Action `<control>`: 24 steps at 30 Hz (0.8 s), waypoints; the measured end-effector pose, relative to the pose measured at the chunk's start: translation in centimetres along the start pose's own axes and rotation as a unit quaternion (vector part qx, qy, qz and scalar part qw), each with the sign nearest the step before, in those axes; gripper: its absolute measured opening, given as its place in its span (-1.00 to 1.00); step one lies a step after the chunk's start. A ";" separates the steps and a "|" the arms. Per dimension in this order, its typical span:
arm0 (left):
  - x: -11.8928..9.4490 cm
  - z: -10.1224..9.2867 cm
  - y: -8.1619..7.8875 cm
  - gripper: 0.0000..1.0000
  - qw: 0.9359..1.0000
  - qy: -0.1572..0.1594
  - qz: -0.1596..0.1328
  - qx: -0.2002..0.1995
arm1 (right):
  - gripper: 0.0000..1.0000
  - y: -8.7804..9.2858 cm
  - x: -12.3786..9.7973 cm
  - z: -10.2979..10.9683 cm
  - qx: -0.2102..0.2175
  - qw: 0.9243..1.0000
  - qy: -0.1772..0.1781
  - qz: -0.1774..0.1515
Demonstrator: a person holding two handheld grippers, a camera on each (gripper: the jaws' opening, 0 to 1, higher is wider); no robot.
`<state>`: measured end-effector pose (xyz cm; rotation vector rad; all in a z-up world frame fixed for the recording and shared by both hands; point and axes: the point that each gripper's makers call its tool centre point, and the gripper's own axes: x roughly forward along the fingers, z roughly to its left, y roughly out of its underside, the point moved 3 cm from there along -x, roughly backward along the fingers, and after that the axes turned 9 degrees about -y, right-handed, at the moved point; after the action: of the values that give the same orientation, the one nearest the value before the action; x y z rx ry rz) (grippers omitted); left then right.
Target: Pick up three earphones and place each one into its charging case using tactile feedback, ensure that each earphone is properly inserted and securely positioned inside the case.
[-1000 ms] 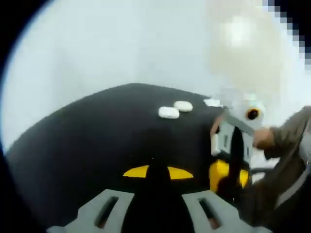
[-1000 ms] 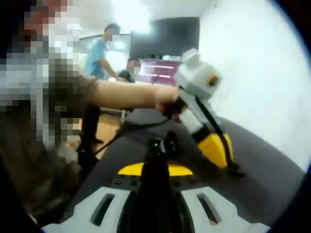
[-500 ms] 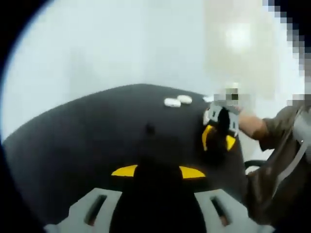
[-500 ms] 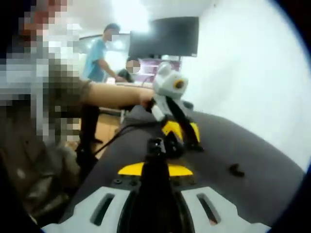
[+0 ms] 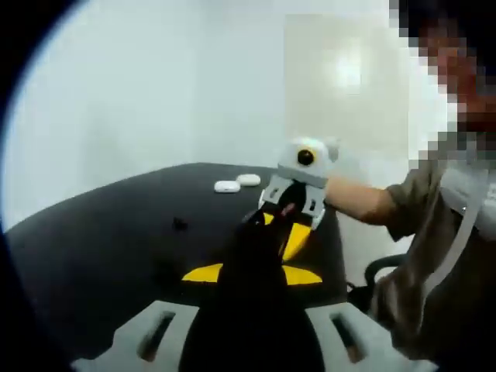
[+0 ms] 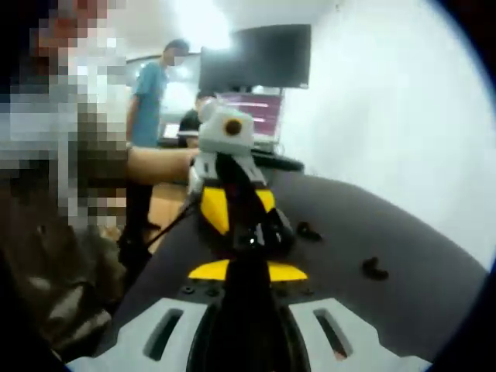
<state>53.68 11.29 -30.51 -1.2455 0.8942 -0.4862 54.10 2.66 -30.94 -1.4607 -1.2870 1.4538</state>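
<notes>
Right gripper view: one earphone [image 6: 271,230], small, dark and glossy, sat at the tip of the right gripper [image 6: 248,240], whose jaws stood together, apparently pinched on it. The left gripper [image 5: 256,236] met it tip to tip, jaws drawn together; whether they also touched the earphone could not be told.

- Handling, as judged: very light, hard-shelled, smooth and prone to slip or spin; best taken across the body, with light pressure.
- Second earphone [image 6: 308,231] and third earphone [image 6: 376,268]: loose on the table, well apart, both beyond the tips.
- Two white cases [image 5: 227,186]: touching or nearly so, near the far edge; open or closed could not be told.
- Table [image 6: 418,263]: black, matt, flat.
- Room: white wall [image 6: 403,116], dark monitor [image 6: 256,58], people standing behind, the holder's sleeve [image 5: 434,194].
</notes>
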 end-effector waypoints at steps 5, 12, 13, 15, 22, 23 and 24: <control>-1.9 3.4 -1.7 -0.63 0.995 -0.070 -0.046 -0.047 | -0.64 0.0 -0.1 0.0 0.002 1.000 0.002 -0.001; -2.3 7.2 0.3 -0.49 0.963 -0.229 0.034 -0.139 | -0.64 0.0 -0.1 0.0 -0.005 1.000 0.003 0.000; -2.1 6.9 0.5 -0.45 0.962 -0.238 0.038 -0.127 | -0.64 0.0 -0.1 0.0 -0.006 1.000 0.003 0.000; -1.2 6.2 0.6 -0.44 0.963 -0.240 0.037 -0.116 | -0.64 0.0 -0.1 0.0 -0.006 1.000 0.003 0.000; 1.8 5.6 0.4 -0.55 0.966 -0.243 0.050 -0.075 | -0.64 0.0 -0.2 0.0 -0.007 1.000 0.002 -0.001; 2.0 5.8 0.4 -0.55 0.965 -0.247 0.050 -0.072 | -0.64 0.0 -0.2 0.0 -0.007 1.000 0.002 -0.001; 2.0 6.1 0.4 -0.57 0.963 -0.253 0.046 -0.077 | -0.64 0.0 -0.1 0.0 -0.007 1.000 0.002 -0.001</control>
<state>59.70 13.58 -31.20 -1.3779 0.5555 -0.0133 54.13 2.52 -30.94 -1.4709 -1.2972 1.4427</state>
